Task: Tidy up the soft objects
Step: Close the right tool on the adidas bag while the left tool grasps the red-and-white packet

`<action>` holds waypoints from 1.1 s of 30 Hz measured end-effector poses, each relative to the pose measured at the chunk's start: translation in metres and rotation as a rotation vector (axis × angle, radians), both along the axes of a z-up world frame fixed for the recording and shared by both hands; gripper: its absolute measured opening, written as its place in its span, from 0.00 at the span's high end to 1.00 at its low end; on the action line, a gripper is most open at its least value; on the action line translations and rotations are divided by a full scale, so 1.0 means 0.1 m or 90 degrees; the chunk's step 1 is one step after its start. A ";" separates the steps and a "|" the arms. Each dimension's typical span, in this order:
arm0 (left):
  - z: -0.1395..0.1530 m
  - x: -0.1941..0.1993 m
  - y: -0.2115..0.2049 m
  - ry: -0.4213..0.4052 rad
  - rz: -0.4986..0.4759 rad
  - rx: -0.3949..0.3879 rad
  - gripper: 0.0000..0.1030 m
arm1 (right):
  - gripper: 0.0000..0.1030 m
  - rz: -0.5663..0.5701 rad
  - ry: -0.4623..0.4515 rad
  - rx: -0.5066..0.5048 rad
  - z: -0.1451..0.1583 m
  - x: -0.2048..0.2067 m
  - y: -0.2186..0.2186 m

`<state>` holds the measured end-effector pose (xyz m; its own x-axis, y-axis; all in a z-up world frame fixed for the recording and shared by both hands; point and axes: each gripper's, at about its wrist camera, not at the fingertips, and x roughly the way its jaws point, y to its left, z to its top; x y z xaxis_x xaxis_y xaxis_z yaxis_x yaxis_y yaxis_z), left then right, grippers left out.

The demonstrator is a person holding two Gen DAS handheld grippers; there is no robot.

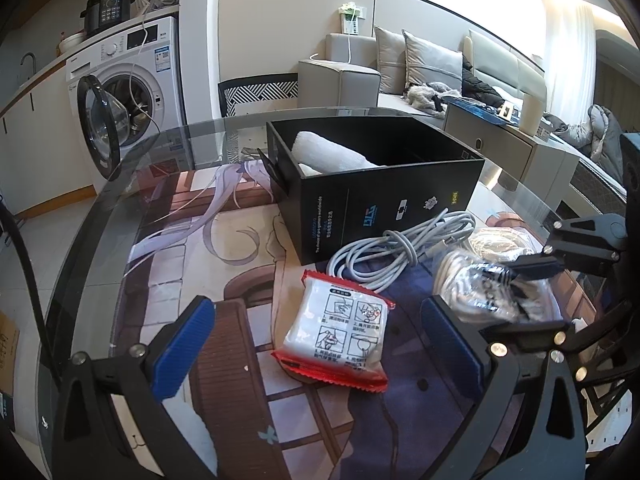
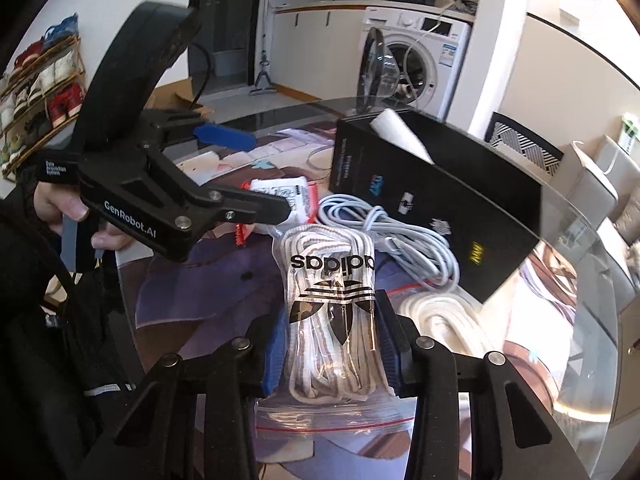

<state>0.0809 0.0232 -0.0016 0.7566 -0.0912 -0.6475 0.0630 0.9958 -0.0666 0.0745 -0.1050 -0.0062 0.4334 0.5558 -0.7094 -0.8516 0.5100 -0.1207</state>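
Observation:
My right gripper (image 2: 332,346) is shut on a clear zip bag of white laces (image 2: 328,280) with a black logo, its blue pads (image 2: 272,356) pressing both sides. The left wrist view shows that bag (image 1: 476,288) at the right, held a little above the mat. My left gripper (image 1: 318,340) is open, its blue pads (image 1: 182,344) wide apart on either side of a red-and-white soft packet (image 1: 340,332) lying on the mat, touching neither. A black open box (image 1: 384,200) stands behind, with a rolled white towel (image 1: 328,152) inside.
A coiled grey cable (image 1: 400,248) lies in front of the box, and a coil of white rope (image 2: 448,320) sits to the right of the bag. The round glass table (image 1: 120,184) carries a printed mat. A washing machine (image 1: 124,80) with its door open stands behind.

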 end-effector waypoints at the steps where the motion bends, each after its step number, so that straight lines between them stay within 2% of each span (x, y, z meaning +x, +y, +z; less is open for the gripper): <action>1: 0.00 0.01 -0.01 0.003 -0.001 0.002 0.00 | 0.61 -0.005 0.000 0.005 0.01 0.00 -0.03; 5: -0.01 0.02 -0.04 0.011 -0.006 0.017 0.00 | 0.61 -0.018 0.000 0.019 0.03 -0.02 -0.09; 12: -0.01 0.04 -0.01 0.021 -0.012 0.005 0.00 | 0.61 -0.045 -0.008 0.032 0.08 -0.03 -0.28; 17: -0.05 0.08 -0.07 0.039 -0.018 0.030 0.03 | 0.61 -0.059 -0.018 0.043 0.16 -0.02 -0.33; 22: -0.08 0.09 -0.10 0.053 -0.031 0.038 0.22 | 0.61 -0.063 -0.026 0.047 0.24 -0.07 -0.42; 26: -0.10 0.08 -0.16 0.064 -0.051 0.055 0.48 | 0.61 -0.066 -0.032 0.049 0.26 -0.06 -0.40; 27: -0.10 0.08 -0.18 0.068 -0.054 0.061 0.51 | 0.61 -0.067 -0.034 0.049 0.28 -0.06 -0.40; 33: -0.03 0.00 -0.26 0.056 -0.075 0.063 0.53 | 0.61 -0.069 -0.044 0.055 0.32 -0.08 -0.40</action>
